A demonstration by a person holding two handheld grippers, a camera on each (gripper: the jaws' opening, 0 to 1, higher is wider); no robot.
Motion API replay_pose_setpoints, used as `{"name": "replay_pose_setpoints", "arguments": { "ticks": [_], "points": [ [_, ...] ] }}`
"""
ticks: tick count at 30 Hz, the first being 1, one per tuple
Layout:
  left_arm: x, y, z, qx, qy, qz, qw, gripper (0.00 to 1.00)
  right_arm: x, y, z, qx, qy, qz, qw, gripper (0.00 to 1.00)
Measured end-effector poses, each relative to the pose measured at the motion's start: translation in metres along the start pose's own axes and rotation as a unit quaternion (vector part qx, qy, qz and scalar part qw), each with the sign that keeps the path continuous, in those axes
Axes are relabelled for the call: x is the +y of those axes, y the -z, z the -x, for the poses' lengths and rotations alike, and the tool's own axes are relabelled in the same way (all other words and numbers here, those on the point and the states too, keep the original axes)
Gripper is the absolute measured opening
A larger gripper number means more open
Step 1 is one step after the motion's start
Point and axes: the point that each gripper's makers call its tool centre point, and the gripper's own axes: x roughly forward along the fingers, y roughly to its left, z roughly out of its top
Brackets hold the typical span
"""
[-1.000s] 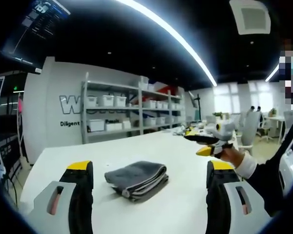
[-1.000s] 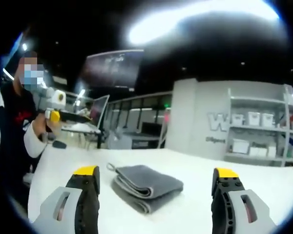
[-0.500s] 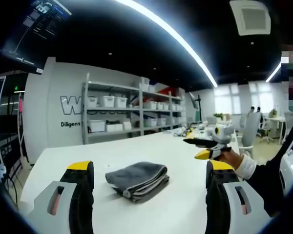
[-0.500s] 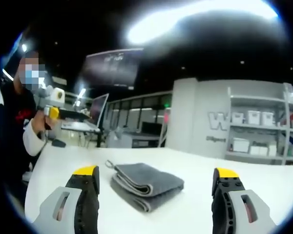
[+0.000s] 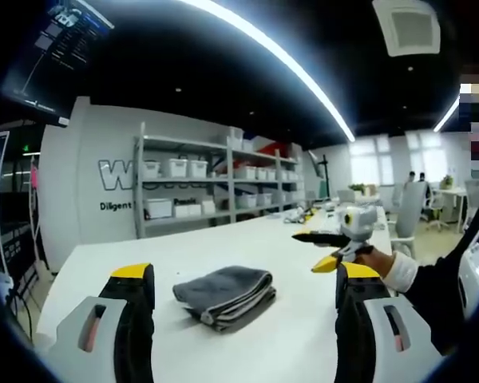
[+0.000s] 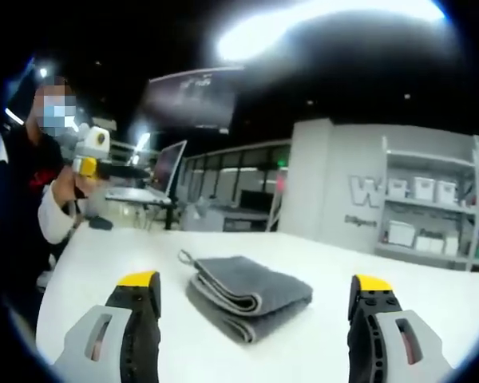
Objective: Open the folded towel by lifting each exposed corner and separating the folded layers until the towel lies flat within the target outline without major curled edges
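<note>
Between your left tongs' two jaws sits the gray towel (image 5: 224,296), folded up thick on the white table (image 5: 247,239). It is a bit ahead of the tips, not touching them. The left tongs (image 5: 246,291) are open wide and hold nothing. The right tongs (image 6: 255,302) are open wide too, and the towel lies between their jaws as well, a little way in front.

From the right tongs' side you can see the soft rounded fold facing you, with the layers stacked like pages. A small loop (image 6: 184,257) sticks out at the far left corner of the towel.

You have not touched the towel yet, so the first job is to pick a corner. Go for the loose edges, not the round fold (the fold will just lift the whole bundle). Come in low along the table and slide one jaw under only the top layer. Pinch just that layer, then lift slowly and peel it away.

I think it helps to use the other tongs to hold the bottom layers down, so the towel does not slide. I cannot see any outline on the table.
</note>
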Motion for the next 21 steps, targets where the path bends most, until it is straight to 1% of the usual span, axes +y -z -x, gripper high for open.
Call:
{"name": "replay_pose_setpoints", "arguments": {
  "ticks": [4,7,8,10,13,17,21],
  "points": [
    [0.002,-0.003,0.003,-0.005,-0.001,-0.001,1.0000,0.93,-0.003,0.008,-0.004,0.012,0.006,-0.005,0.9999,0.97],
    [0.003,-0.002,0.003,-0.004,-0.001,0.000,1.0000,0.92,-0.008,0.010,-0.007,0.017,0.015,-0.006,0.9997,0.97],
    [0.005,-0.001,0.003,-0.003,-0.003,0.000,1.0000,0.92,-0.008,0.015,-0.009,0.026,0.016,-0.008,0.9995,0.96],
    [0.006,0.001,0.003,0.000,-0.004,0.002,1.0000,0.92,-0.004,0.020,-0.010,0.032,0.016,-0.012,0.9993,0.96],
    [0.007,0.003,0.002,0.004,-0.004,0.002,1.0000,0.92,-0.005,0.022,-0.010,0.038,0.018,-0.004,0.9991,0.95],
    [0.008,0.003,0.003,0.007,-0.005,-0.001,1.0000,0.92,-0.005,0.025,-0.013,0.043,0.014,-0.007,0.9989,0.94],
    [0.011,0.003,0.004,0.007,-0.010,0.000,0.9999,0.92,-0.005,0.031,-0.016,0.057,0.015,0.002,0.9983,0.93]
  ]
}}
